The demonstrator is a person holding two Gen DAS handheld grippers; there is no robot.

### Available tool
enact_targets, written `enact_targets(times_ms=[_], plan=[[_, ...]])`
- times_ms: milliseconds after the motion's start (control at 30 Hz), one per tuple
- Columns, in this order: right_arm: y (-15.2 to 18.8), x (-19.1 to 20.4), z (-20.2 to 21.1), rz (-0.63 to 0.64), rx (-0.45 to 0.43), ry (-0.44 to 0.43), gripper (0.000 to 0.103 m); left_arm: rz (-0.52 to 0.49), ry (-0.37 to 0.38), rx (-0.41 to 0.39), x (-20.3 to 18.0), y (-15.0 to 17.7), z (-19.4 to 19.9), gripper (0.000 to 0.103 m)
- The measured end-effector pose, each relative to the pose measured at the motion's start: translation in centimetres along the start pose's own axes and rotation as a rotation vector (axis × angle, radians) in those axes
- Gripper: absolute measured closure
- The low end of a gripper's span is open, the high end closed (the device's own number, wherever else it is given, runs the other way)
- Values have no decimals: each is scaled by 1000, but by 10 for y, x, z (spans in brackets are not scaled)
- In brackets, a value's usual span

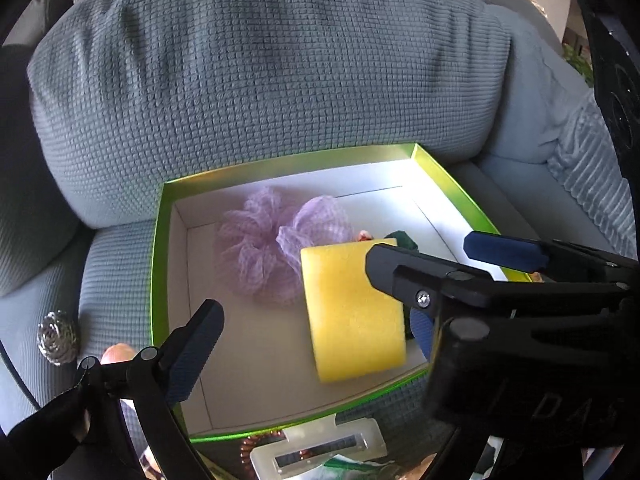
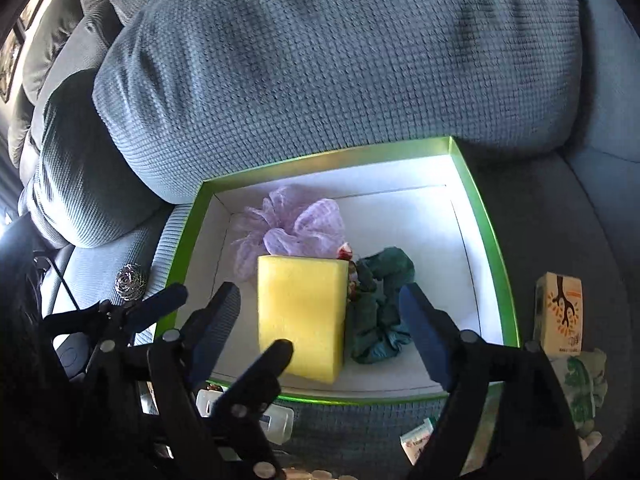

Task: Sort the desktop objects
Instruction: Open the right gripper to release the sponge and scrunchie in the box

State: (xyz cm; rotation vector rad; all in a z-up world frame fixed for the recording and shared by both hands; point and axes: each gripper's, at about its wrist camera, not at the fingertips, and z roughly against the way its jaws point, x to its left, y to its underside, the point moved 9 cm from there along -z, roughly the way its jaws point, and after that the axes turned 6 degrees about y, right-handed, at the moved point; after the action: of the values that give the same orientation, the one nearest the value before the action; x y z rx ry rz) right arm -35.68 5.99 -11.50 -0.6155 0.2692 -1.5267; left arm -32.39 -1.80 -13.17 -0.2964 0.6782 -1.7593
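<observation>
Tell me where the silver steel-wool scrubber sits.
In both views the silver steel-wool scrubber lies on the grey sofa cushion, just outside the green-rimmed box's left wall.

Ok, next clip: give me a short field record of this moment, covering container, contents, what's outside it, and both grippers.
container: green-rimmed white cardboard box on grey couch seat
contents: yellow rectangular sponge, lilac mesh bath pouf, dark green fabric scrunchie
outside: steel wool scourer left of the box
left gripper: open, empty
right gripper: open, astride the sponge, not pressing
</observation>
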Motion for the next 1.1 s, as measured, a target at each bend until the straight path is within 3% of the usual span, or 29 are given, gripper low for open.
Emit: enact_targets(times_ms=[267, 1100], plan=[[4, -4, 1, 12, 3, 53, 19, 3, -77, -20, 8, 1, 7, 8], [12, -5, 34, 13, -31, 62, 19, 5, -127, -52, 10, 8, 36, 8]])
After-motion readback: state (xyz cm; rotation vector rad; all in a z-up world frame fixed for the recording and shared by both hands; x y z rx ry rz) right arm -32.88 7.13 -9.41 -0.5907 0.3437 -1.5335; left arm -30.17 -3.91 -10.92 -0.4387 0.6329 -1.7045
